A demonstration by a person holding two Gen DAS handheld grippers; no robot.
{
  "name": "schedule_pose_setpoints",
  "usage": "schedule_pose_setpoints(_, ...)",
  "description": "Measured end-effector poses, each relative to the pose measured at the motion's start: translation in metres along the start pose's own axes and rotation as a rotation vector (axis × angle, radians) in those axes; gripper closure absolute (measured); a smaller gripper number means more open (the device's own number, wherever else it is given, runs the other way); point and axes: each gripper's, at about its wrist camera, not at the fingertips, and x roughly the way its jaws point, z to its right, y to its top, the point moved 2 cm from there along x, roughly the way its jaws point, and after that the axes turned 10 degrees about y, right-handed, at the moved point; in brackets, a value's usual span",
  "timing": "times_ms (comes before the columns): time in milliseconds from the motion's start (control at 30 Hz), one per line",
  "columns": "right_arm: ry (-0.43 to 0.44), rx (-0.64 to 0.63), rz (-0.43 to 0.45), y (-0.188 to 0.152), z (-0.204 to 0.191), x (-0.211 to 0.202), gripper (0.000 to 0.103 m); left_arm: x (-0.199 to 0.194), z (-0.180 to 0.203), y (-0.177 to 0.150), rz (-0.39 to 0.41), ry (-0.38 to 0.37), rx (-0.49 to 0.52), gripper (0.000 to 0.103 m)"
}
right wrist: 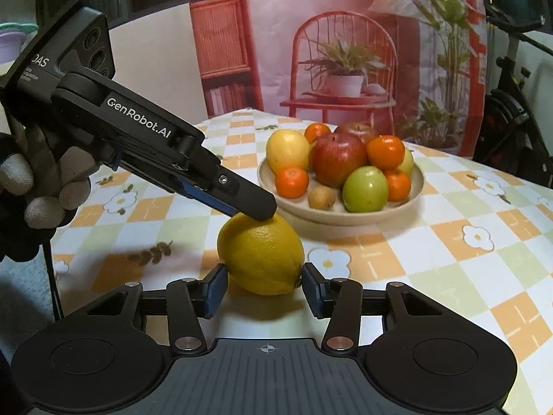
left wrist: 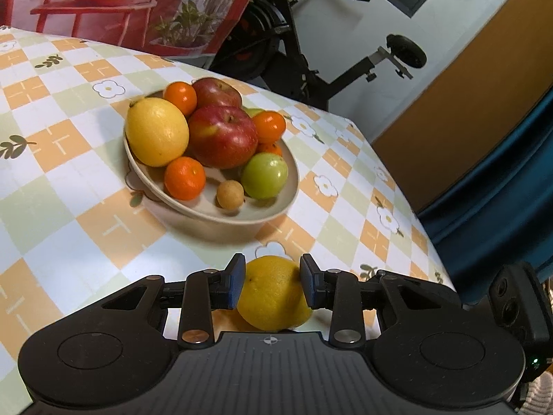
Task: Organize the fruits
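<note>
A yellow lemon lies on the checkered tablecloth in front of a beige bowl. My left gripper has its pads against both sides of the lemon, shut on it. In the right wrist view the same lemon sits between the fingers of my right gripper, whose pads touch or nearly touch its sides. The left gripper reaches down onto the lemon's top from the left. The bowl holds a second lemon, two red apples, two green fruits, several tangerines and a small brown fruit.
The table's far edge and right corner are close behind the bowl. An exercise bike stands beyond it. A printed backdrop with a red chair hangs behind the table. A gloved hand holds the left gripper.
</note>
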Motion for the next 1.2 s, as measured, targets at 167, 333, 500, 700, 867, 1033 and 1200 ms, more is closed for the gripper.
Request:
schedule_pose_setpoints(167,-0.005,-0.023,-0.021,0.002,-0.001,0.007,0.059,0.003,-0.003,0.001,-0.006,0.009,0.006,0.067)
schedule_pose_setpoints(333,-0.005,-0.023,-0.023,0.002,-0.001,0.008,0.058,0.002,-0.006,0.000,-0.005,0.000,-0.003,0.067)
schedule_pose_setpoints(500,-0.007,-0.026,-0.033,0.003,0.000,0.012,0.057,0.002,-0.004,-0.002,0.000,0.004,0.006,0.067)
schedule_pose_setpoints(700,-0.012,-0.035,0.025,0.004,0.000,0.005,0.058,-0.005,-0.003,0.003,0.036,-0.008,0.002,0.067)
schedule_pose_setpoints(867,-0.024,-0.061,0.051,0.022,0.004,0.004,0.058,-0.012,0.003,0.019,0.078,-0.002,0.024,0.067)
schedule_pose_setpoints(1033,-0.038,-0.090,0.058,0.042,0.013,0.012,0.058,-0.010,0.001,0.039,0.112,0.007,0.015,0.067)
schedule_pose_setpoints(1200,-0.054,-0.104,0.049,0.057,0.025,0.028,0.058,-0.002,-0.003,0.057,0.112,0.032,0.014,0.067)
